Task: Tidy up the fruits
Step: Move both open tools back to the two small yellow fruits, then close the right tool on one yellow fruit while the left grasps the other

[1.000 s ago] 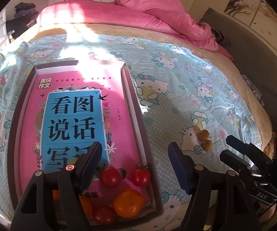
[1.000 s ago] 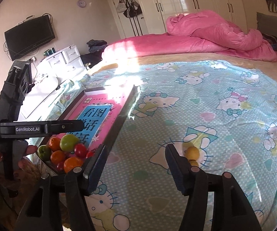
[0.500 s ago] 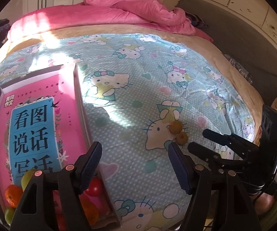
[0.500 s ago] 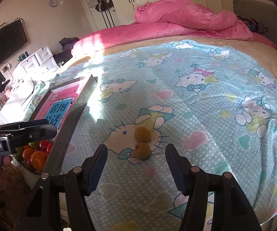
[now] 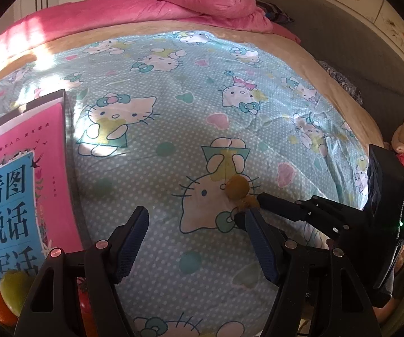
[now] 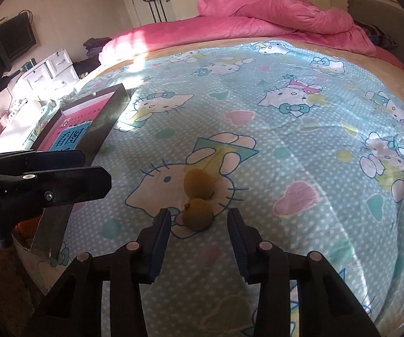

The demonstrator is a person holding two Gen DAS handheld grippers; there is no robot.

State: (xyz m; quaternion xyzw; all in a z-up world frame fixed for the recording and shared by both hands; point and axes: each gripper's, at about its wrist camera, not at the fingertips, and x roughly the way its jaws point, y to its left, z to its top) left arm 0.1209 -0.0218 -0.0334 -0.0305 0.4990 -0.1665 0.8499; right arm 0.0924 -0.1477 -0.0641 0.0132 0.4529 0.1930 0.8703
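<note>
Now closing the right gripper [image 6: 199,221] around the near fruit [image 6: 197,214], not yet touching; left gripper [image 5: 196,238] open, empty, farther away.

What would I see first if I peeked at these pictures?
Two small brown fruits sit touching on the cat-print sheet, mid-bed. The right gripper has just been closing around the nearer one, not yet pinching. A pink blanket is heaped at the far end.
</note>
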